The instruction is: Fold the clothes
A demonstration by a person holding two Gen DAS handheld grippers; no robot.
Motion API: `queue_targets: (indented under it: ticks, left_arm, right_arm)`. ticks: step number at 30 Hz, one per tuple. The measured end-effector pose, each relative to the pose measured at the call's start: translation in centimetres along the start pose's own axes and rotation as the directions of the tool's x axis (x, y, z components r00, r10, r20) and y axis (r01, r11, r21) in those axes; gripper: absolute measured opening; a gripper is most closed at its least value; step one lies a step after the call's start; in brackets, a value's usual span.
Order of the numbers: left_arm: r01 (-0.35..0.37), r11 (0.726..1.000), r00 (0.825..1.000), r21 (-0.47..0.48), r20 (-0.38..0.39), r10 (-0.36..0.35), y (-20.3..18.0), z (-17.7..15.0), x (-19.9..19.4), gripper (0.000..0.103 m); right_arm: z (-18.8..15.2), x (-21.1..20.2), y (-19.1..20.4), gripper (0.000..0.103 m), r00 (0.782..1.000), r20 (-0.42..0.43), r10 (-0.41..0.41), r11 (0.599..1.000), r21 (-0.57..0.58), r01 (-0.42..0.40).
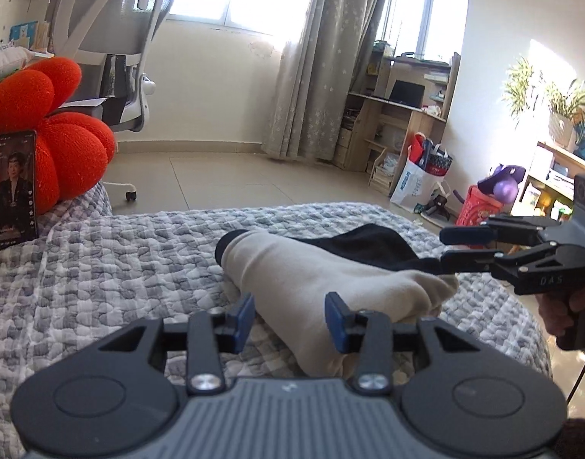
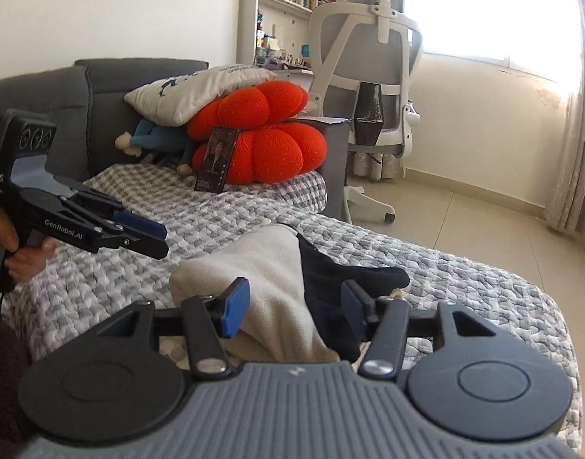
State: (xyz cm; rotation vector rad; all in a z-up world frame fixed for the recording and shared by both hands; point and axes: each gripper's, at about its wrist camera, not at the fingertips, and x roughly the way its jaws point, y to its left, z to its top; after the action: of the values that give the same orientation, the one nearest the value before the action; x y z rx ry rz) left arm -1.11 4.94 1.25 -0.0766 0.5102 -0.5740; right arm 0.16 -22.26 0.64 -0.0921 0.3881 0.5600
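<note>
Lying bunched at the quilt's [image 1: 101, 267] centre, a cream garment [image 1: 311, 275] over black cloth [image 1: 372, 241] awaits folding; left gripper [image 1: 288, 317] at six o'clock and right gripper [image 2: 288, 313] both hover released, empty.

**Clothes on the bed, cushions behind**

Folded garment [image 1: 311, 279] lying on quilted bed cover [image 1: 120, 267], second garment [image 1: 372, 243] partly under it on far side. Phone [image 2: 216, 158] propped against cushion [image 2: 262, 145]; pillow [image 2: 193, 91] on top; office chair [image 2: 369, 76] behind.
</note>
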Motion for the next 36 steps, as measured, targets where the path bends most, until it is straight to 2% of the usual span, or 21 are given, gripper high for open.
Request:
queue_targets:
  ticks: [2,5,9,13,16,17,18,21,23,25,28,29,30,33,36]
  left_arm:
    - [0.039,0.999,0.999,-0.017,0.024,-0.038,-0.2,0.5,1.2,0.039]
    - [0.103,0.995,0.994,-0.009,0.033,-0.103,-0.9,0.8,3.6,0.03]
    - [0.171,0.985,0.985,0.005,-0.012,-0.171,-1.9,0.1,6.5,0.019]
    - [0.194,0.98,0.979,0.03,-0.071,-0.192,-2.8,-2.1,8.2,0.017]
    - [0.19,0.979,0.981,0.076,-0.043,-0.188,-3.5,-3.6,8.0,0.016]
    - [0.188,0.978,0.982,0.088,-0.038,-0.185,-3.7,-3.9,7.9,0.016]
    - [0.185,0.978,0.982,0.097,-0.037,-0.183,-3.8,-3.9,7.9,0.016]
    - [0.185,0.978,0.983,0.095,-0.033,-0.183,-3.7,-3.9,7.8,0.016]
    - [0.183,0.978,0.983,0.095,-0.028,-0.181,-3.6,-3.9,7.7,0.016]
    - [0.176,0.979,0.984,0.104,-0.025,-0.174,-3.6,-4.0,7.6,0.016]
    - [0.171,0.98,0.985,0.106,-0.021,-0.169,-3.6,-4.0,7.5,0.017]
    - [0.171,0.98,0.985,0.103,-0.018,-0.17,-3.5,-4.0,7.5,0.017]
    - [0.172,0.98,0.985,0.1,-0.016,-0.171,-3.4,-4.0,7.6,0.017]
    - [0.172,0.981,0.985,0.095,-0.011,-0.172,-3.3,-4.1,7.5,0.017]
    - [0.17,0.981,0.985,0.092,-0.005,-0.17,-3.2,-4.1,7.4,0.018]
  right_arm:
    - [0.8,0.8,-0.4,0.057,1.0,0.013,-0.007,0.998,0.063,0.007]
    - [1.7,2.6,-0.7,0.056,1.0,0.005,-0.024,0.995,0.101,0.024]
    - [2.0,5.0,-1.3,0.041,1.0,-0.027,-0.014,0.99,0.143,0.017]
    - [1.1,7.1,-1.7,0.035,0.995,-0.094,-0.012,0.989,0.148,0.026]
    - [0.2,8.3,-2.3,0.022,0.987,-0.154,-0.043,0.987,0.147,0.065]
    - [0.0,8.4,-2.8,0.013,0.986,-0.156,-0.05,0.985,0.158,0.075]
    - [0.1,8.6,-3.2,0.011,0.987,-0.153,-0.054,0.982,0.173,0.081]
    - [0.6,9.4,-4.0,0.011,0.984,-0.155,-0.083,0.975,0.191,0.112]
    - [0.8,10.1,-4.3,0.012,0.975,-0.175,-0.136,0.972,0.165,0.165]
    - [0.8,10.7,-5.2,0.012,0.969,-0.192,-0.153,0.966,0.176,0.187]
    - [1.0,10.3,-6.1,0.027,0.973,-0.184,-0.141,0.954,0.237,0.183]
    - [1.1,9.9,-6.2,0.041,0.973,-0.175,-0.149,0.948,0.254,0.19]
    - [1.2,9.5,-6.3,0.051,0.974,-0.167,-0.156,0.942,0.27,0.197]
    - [1.5,8.1,-5.8,0.051,0.977,-0.134,-0.169,0.937,0.286,0.201]
    - [1.7,6.6,-4.4,0.051,0.984,-0.087,-0.152,0.947,0.273,0.171]
